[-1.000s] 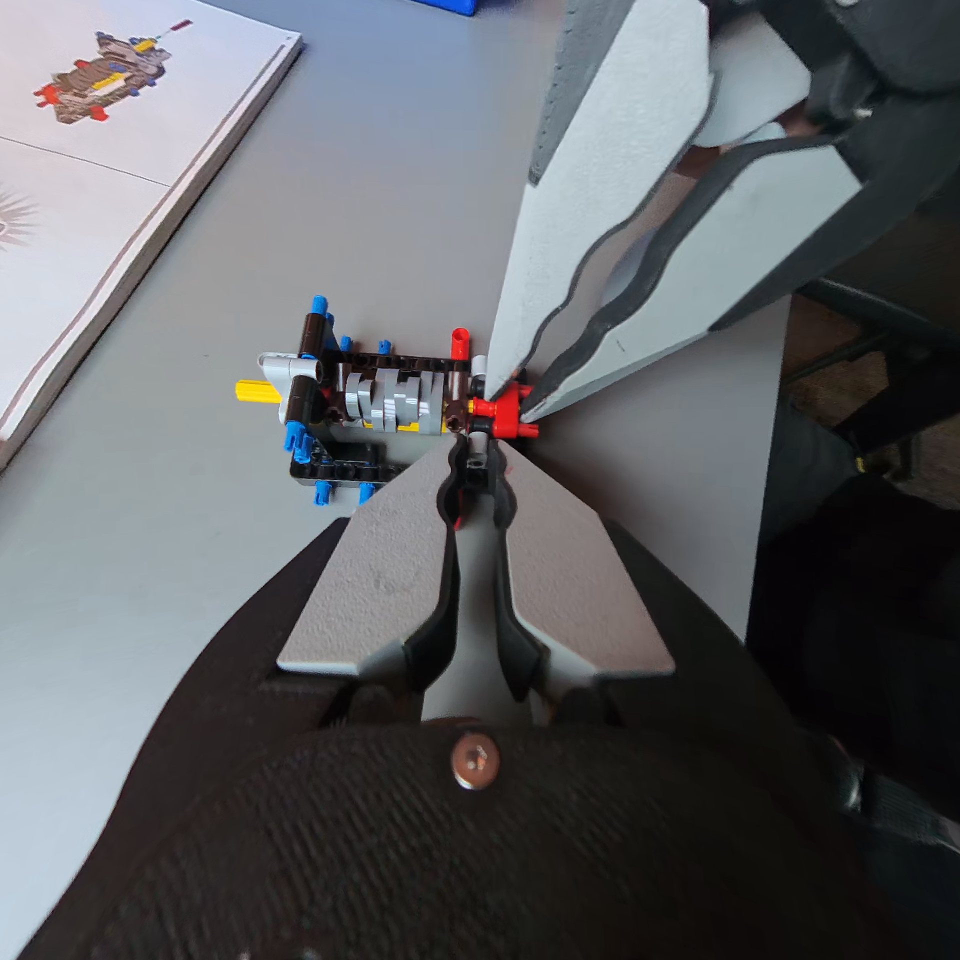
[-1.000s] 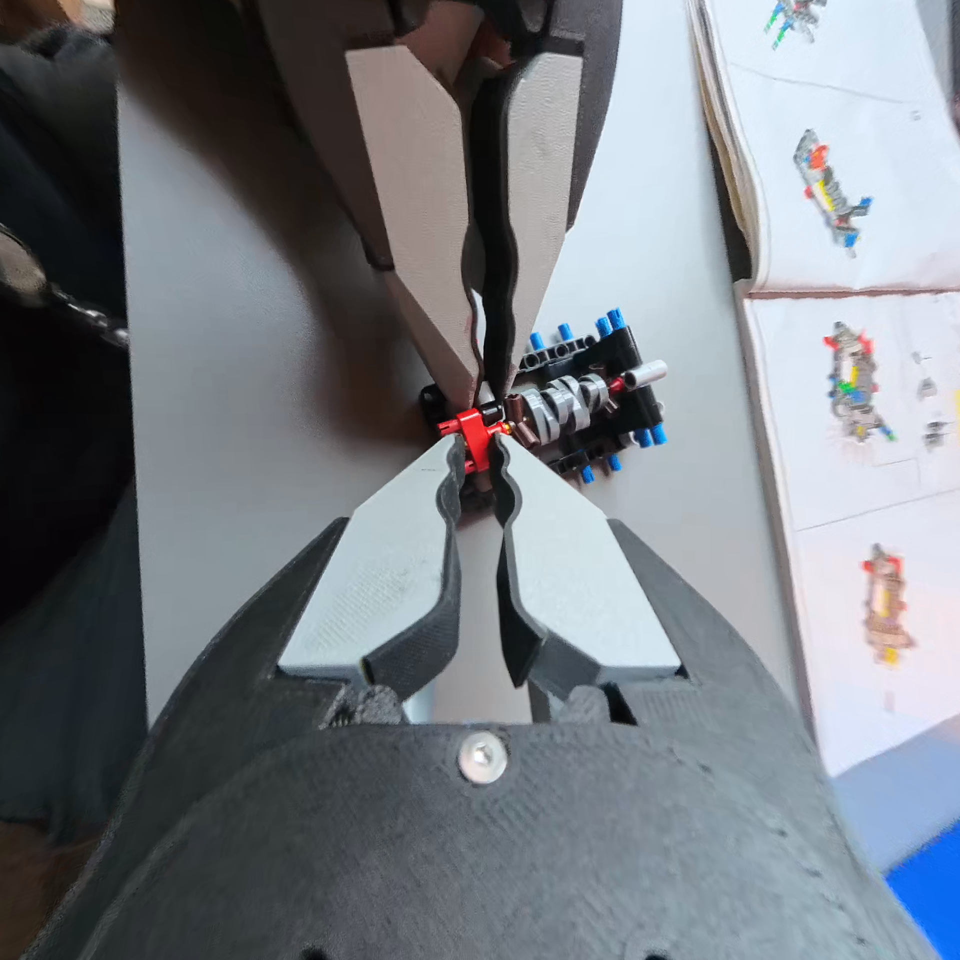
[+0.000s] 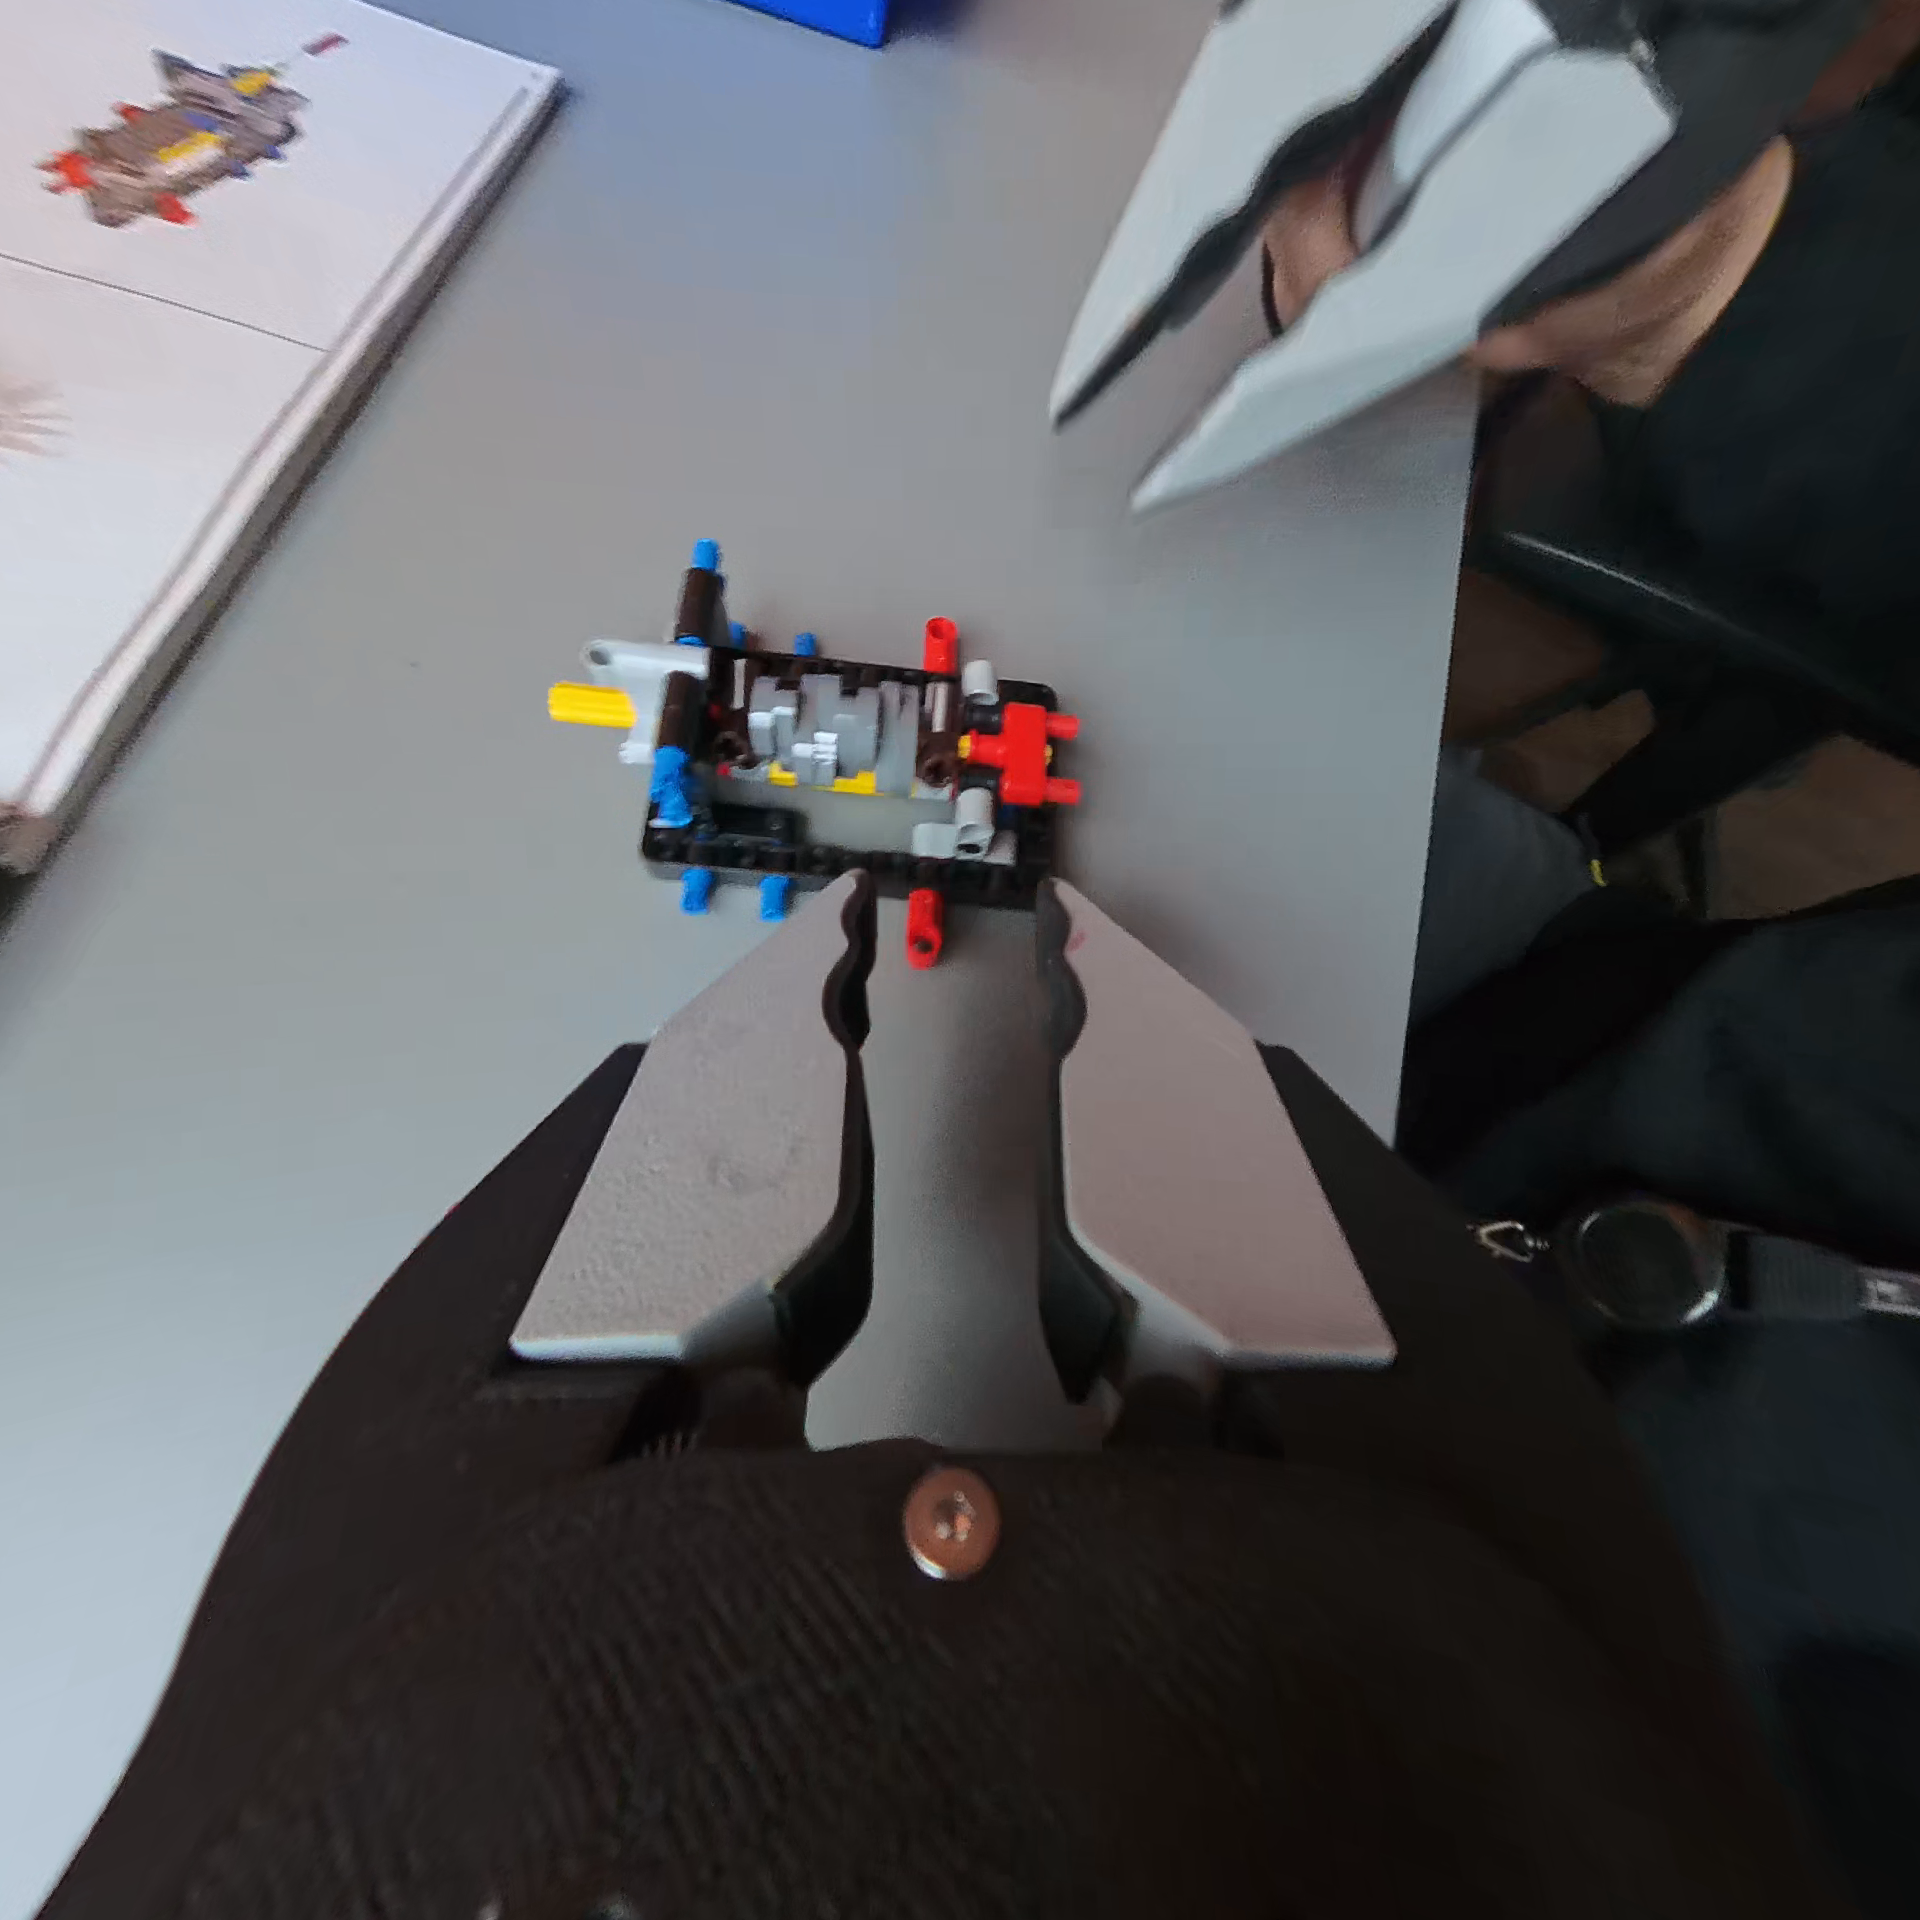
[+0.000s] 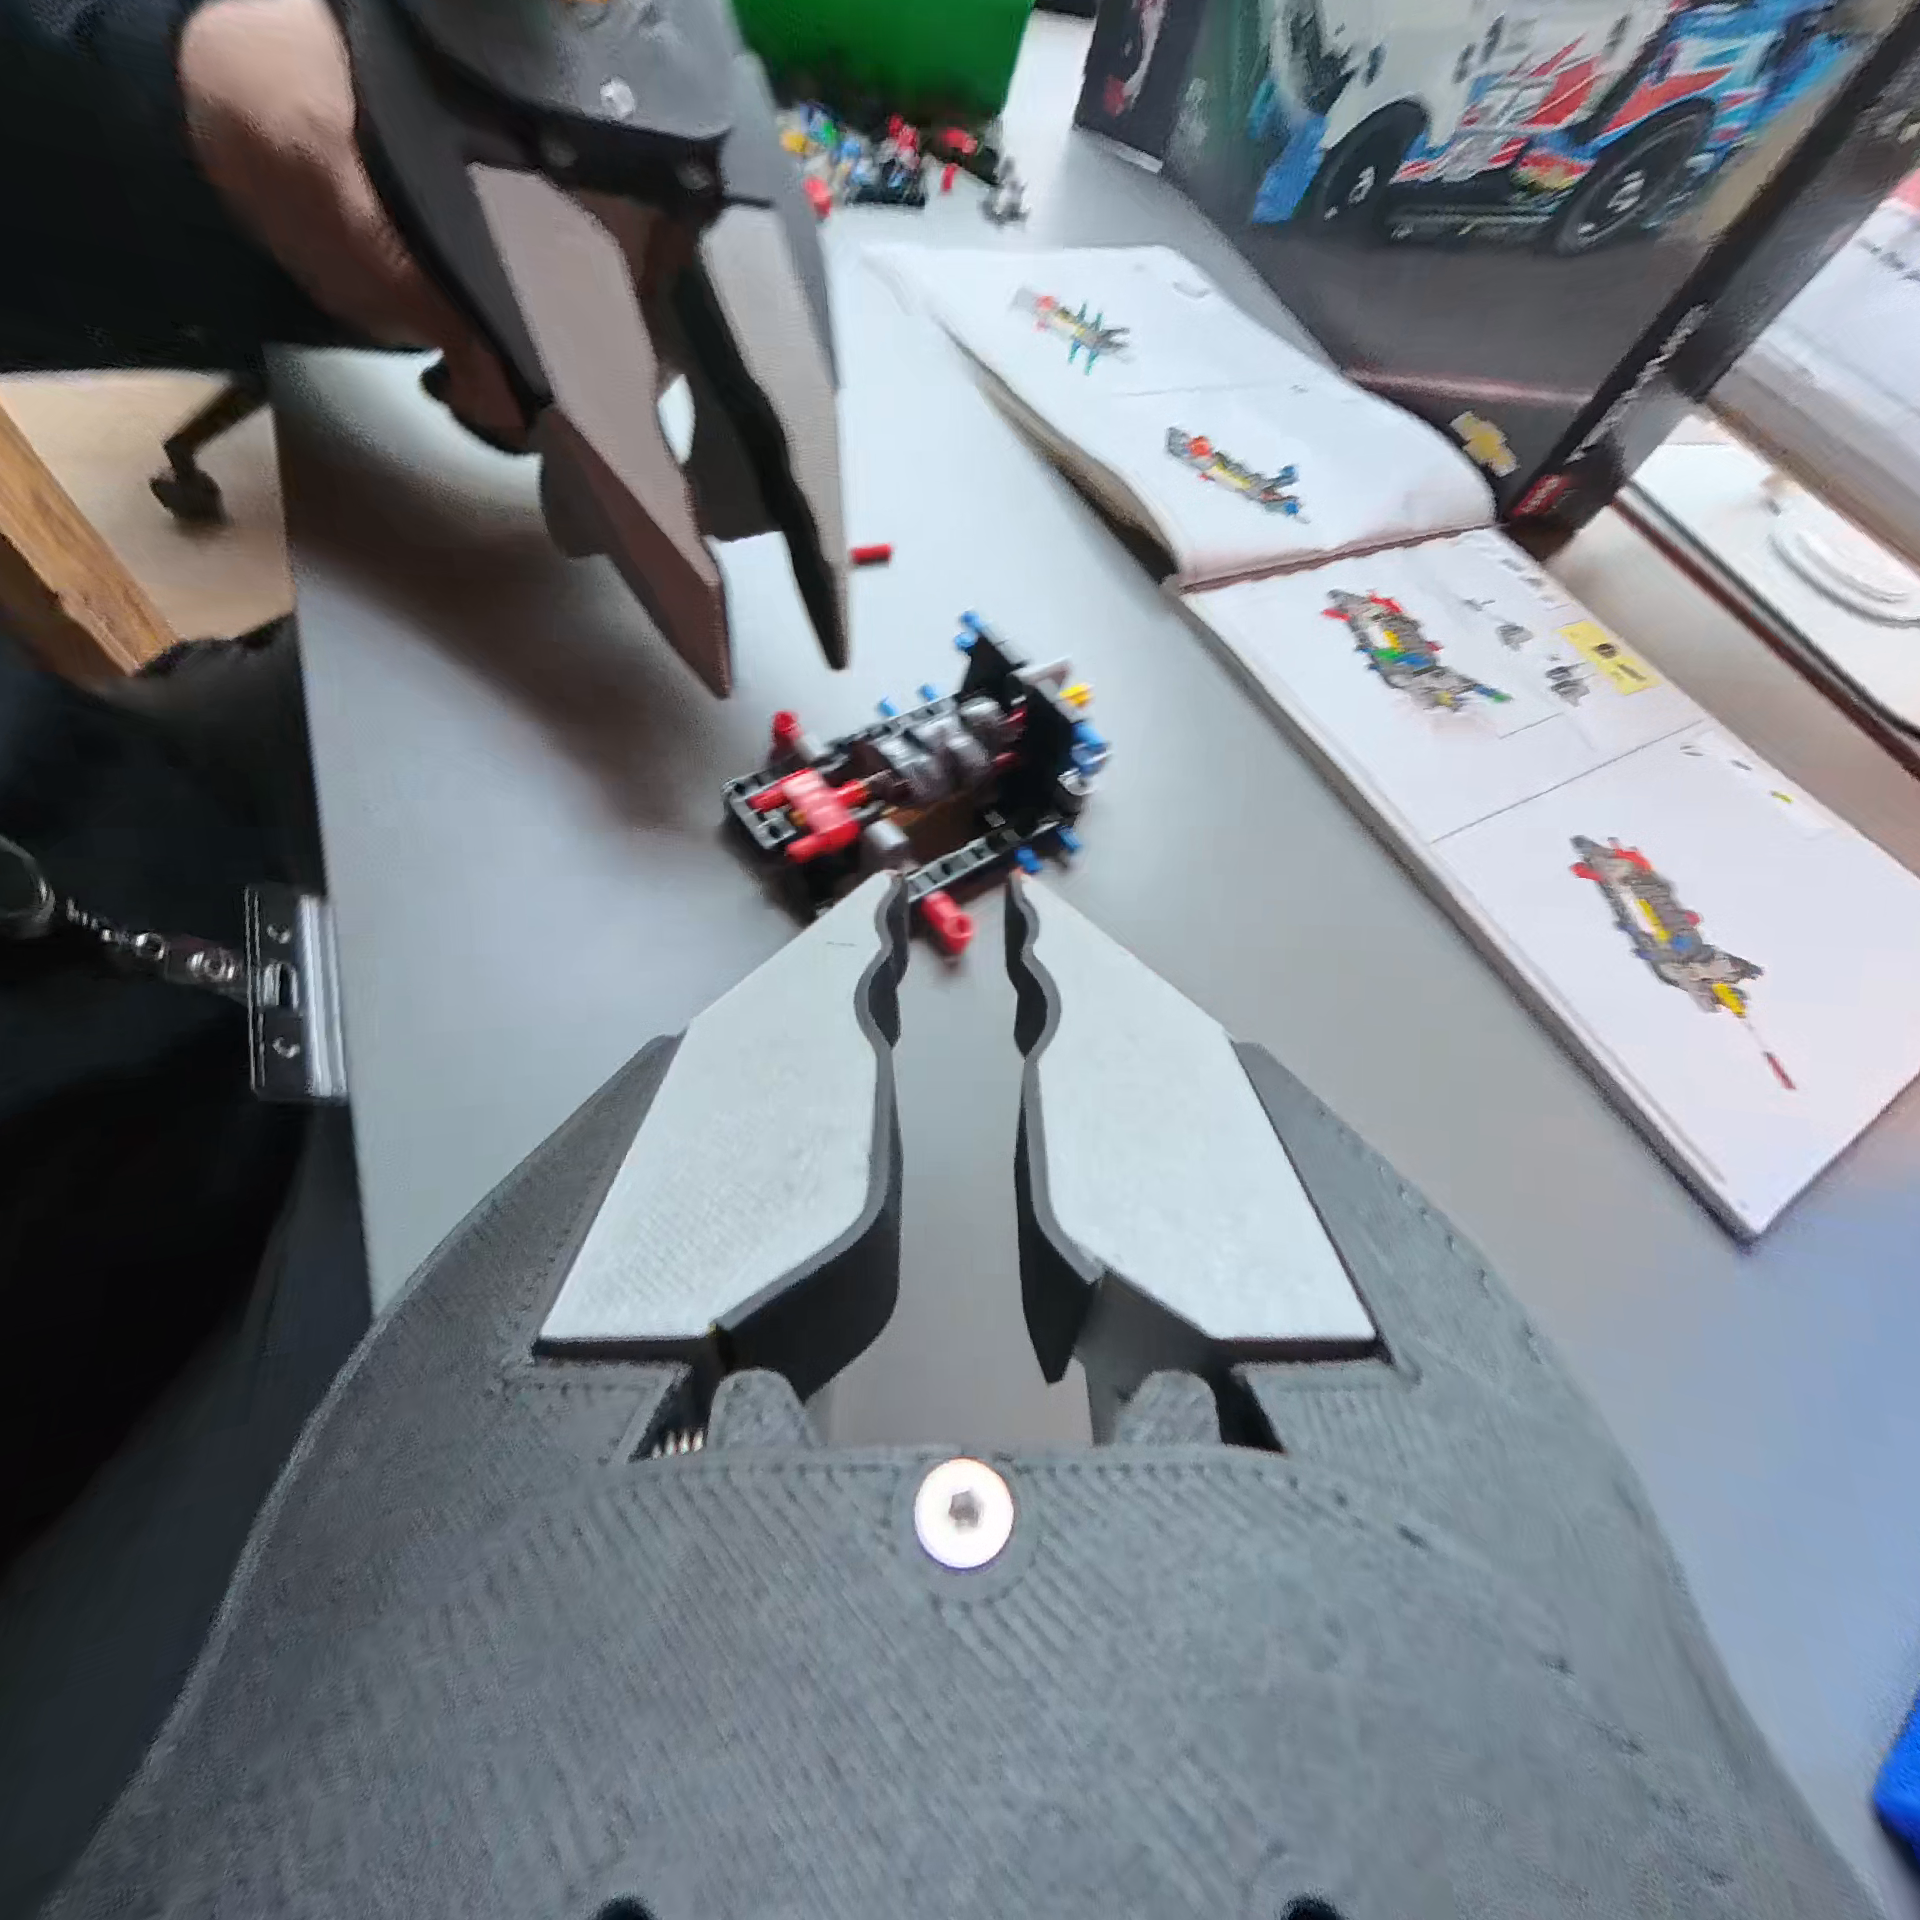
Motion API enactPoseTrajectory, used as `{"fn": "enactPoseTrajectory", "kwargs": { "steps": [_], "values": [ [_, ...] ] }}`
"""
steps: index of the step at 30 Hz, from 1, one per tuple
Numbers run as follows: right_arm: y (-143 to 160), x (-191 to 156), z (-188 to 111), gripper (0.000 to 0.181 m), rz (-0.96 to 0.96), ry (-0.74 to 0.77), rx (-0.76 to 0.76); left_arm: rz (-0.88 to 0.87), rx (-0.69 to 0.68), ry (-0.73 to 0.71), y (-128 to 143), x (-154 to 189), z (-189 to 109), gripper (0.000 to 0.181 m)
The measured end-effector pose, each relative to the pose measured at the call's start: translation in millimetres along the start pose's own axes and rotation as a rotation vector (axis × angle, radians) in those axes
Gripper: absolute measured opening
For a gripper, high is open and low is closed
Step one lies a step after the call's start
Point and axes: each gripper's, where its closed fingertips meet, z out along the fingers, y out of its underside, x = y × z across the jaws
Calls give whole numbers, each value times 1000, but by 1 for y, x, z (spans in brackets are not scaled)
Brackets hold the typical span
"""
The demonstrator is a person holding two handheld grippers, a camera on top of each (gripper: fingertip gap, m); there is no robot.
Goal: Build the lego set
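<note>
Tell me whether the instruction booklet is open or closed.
Open. In the right wrist view the instruction booklet lies spread flat on the grey table, with pages of build diagrams showing on both sides of its fold.

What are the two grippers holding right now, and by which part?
Nothing. The left gripper and right gripper are both open and empty, and the lego assembly sits free on the grey table.

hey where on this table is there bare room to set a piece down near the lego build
Bare grey table lies between the lego build and the near table edge, where only a small red pin sits. Another strip runs between the build and the open instruction booklet. Far end is crowded: loose pieces, set box.
</note>
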Motion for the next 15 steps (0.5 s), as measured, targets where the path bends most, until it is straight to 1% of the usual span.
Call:
{"fn": "enactPoseTrajectory", "kwargs": {
  "steps": [3,5,6,7,10,14,15],
  "values": [
    [-14,28,-1,15,48,-74,64,-23,29,-68,1,-23,-12,26],
    [-22,47,8,30,56,-129,102,-63,34,-89,4,-40,-13,28],
    [-24,54,15,32,67,-172,114,-90,32,-69,5,-43,-12,31],
    [-27,56,22,34,85,-239,129,-114,39,-45,5,-45,-11,31],
    [-30,47,38,35,122,-479,143,-139,51,-4,6,-50,-11,30],
    [-17,40,62,59,126,-619,45,-79,94,22,-4,-58,-14,34],
    [-15,35,65,61,123,-661,15,-65,94,35,-5,-59,-13,35]
  ]
}}
